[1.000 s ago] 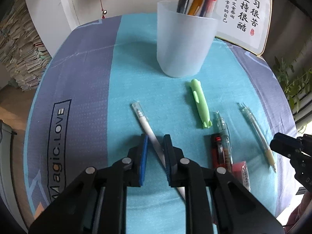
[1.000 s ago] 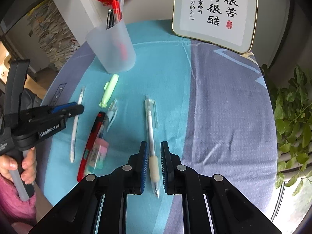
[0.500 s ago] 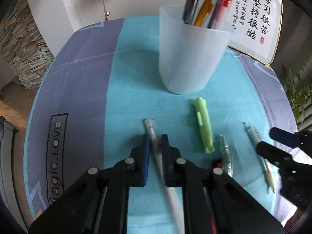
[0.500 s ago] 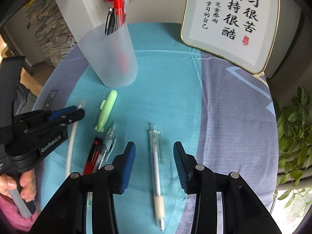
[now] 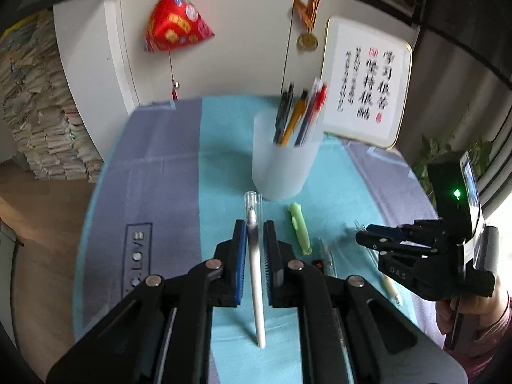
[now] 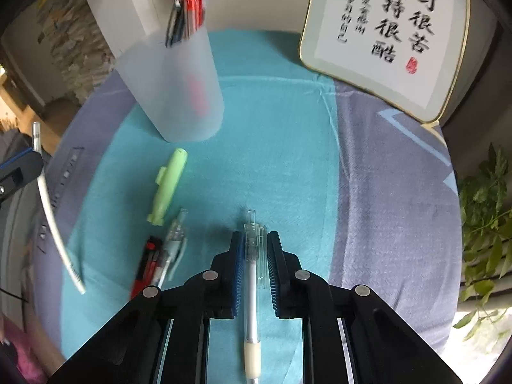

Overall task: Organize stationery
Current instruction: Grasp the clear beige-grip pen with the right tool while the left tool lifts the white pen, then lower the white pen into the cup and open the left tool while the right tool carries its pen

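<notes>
Left gripper (image 5: 255,240) is clamped on a white pen (image 5: 256,275), pads tight on the barrel near its clear cap end; the pen's tip hangs clear of the cloth (image 5: 166,166), so it is lifted off the table. From the right wrist view the same pen (image 6: 52,217) shows at the left edge, held in the air. Right gripper (image 6: 255,249) points down at a clear pen (image 6: 251,275) lying on the teal stripe; its jaws are closing around the barrel just below the clip. The gap is narrow, and whether the pads already press on the pen cannot be told; the pen still lies flat. A frosted cup (image 5: 283,163) stands upright mid-table with several pens in it, blurred. Just in front of the cup lies a green pen (image 6: 166,188), and near it a red pen (image 6: 145,262) and a second clear pen (image 6: 172,243) lie side by side, touching or almost. A framed calligraphy board (image 6: 384,32) leans at the back right. A person's hand (image 5: 464,313) grips the right gripper's handle.
</notes>
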Available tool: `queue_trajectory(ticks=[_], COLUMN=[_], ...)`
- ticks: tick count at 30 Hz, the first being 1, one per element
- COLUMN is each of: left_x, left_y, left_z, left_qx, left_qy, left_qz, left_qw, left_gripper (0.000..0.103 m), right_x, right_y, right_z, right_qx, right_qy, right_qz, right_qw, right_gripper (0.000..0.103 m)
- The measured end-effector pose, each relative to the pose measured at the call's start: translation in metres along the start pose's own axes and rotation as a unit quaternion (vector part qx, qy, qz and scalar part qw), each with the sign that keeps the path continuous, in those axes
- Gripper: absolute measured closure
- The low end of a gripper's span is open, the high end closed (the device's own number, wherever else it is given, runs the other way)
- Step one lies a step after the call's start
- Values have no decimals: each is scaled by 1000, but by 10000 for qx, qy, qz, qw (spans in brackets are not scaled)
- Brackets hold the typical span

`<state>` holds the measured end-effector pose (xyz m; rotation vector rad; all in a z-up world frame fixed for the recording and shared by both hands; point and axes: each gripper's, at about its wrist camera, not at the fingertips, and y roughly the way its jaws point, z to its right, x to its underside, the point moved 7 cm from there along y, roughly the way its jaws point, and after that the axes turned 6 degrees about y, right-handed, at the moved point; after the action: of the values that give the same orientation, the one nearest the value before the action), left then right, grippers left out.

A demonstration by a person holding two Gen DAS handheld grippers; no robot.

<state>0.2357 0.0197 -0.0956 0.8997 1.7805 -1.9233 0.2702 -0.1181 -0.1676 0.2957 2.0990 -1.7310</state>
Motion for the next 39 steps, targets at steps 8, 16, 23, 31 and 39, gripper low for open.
queue_trajectory(ticks=[8,16,23,31,39], left_x=[-20,-72,-123,-137,-116], left_y=[-26,-53,-63,-19,25], left_z=[1,11,13,17,13], left_qx=[18,-176,-234,-270,-208], left_qy=[21,267,193,165,114], left_qz=[386,956,1328,1113,588], left_qw=[9993,9949,9907,9933,9980], left_gripper=[95,95,95,95,95], right_x=[0,-10,-13,-18,-27], right_y=[-74,-135,-143,-148,-158], right_z=[-2,-14,-17,-11,-5], right_qx=[-243,-445,-481,-452,-494], right_qy=[82,31,44,118,240], right_qz=[855,1606,1706,1776,1942], right_qw=[9960,9860,9842,9830,9794], right_gripper=[87,87,87,88,87])
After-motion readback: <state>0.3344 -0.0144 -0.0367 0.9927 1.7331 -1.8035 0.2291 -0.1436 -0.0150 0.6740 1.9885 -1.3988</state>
